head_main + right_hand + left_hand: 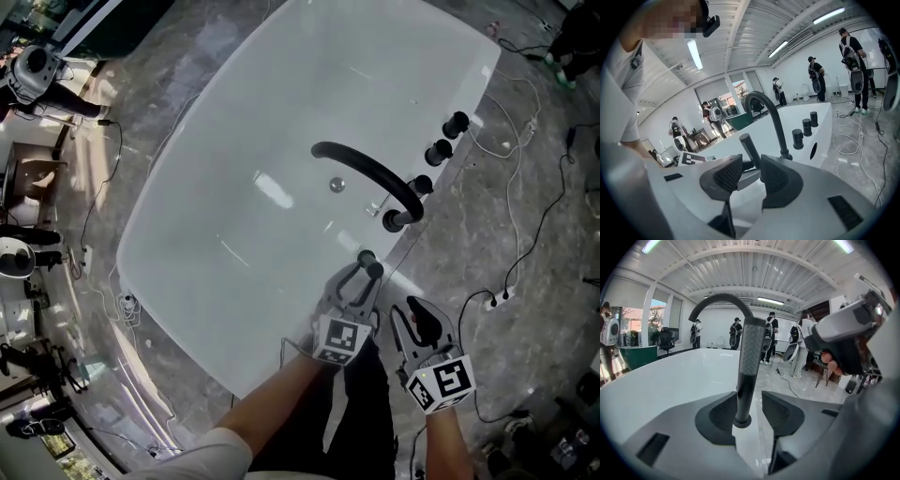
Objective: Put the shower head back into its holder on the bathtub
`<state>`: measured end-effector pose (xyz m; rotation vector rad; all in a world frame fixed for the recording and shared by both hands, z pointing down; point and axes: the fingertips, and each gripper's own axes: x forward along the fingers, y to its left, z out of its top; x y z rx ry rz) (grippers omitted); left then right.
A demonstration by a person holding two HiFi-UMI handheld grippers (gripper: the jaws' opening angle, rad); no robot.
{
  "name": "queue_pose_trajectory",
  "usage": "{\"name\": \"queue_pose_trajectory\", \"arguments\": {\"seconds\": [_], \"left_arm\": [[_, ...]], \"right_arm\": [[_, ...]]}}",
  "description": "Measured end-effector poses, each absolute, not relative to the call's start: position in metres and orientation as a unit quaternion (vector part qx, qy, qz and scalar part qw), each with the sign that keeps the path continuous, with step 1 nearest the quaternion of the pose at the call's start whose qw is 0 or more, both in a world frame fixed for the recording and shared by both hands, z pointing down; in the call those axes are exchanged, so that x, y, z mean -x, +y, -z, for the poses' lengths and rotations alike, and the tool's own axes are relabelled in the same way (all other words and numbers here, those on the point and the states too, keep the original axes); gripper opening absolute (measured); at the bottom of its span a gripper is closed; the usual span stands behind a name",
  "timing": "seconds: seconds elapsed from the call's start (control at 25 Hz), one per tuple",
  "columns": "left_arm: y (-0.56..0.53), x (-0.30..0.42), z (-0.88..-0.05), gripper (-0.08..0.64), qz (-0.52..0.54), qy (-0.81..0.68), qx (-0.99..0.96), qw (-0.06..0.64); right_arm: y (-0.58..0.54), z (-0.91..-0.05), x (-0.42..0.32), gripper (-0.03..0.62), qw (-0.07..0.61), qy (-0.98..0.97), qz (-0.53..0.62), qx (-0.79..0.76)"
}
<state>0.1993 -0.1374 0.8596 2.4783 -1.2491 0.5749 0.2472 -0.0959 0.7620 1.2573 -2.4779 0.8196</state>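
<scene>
bathtub (281,103) 1 | shower head (367,257) 1 | faucet (361,167) 1 | knobs (438,152) 3 | tools 2: left tool (367,273), right tool (412,311)

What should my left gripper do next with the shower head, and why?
Probably draw the left gripper straight back off the slim black shower head. It already stands upright in its round black holder on the white bathtub rim, and the fingers stand apart, a gap showing beside it.
</scene>
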Motion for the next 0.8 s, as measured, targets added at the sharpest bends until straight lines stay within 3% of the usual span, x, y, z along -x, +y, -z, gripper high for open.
{"name": "queue_pose_trajectory", "arguments": {"seconds": [0.16, 0.36, 0.8], "left_arm": [[-0.11, -0.193, -0.805, 0.144, -0.192, -0.427, -0.866, 0.177], [-0.094, -0.196, -0.691, 0.032, -0.149, -0.408, -0.881, 0.187], [-0.083, -0.22, -0.53, 0.006, -0.103, -0.387, -0.892, 0.208]], "right_arm": [[-0.09, -0.729, -0.239, 0.106, 0.117, -0.846, -0.274, -0.442], [-0.081, -0.672, -0.236, 0.057, 0.105, -0.834, -0.264, -0.472], [-0.066, -0.541, -0.258, 0.015, 0.077, -0.824, -0.228, -0.513]]}}
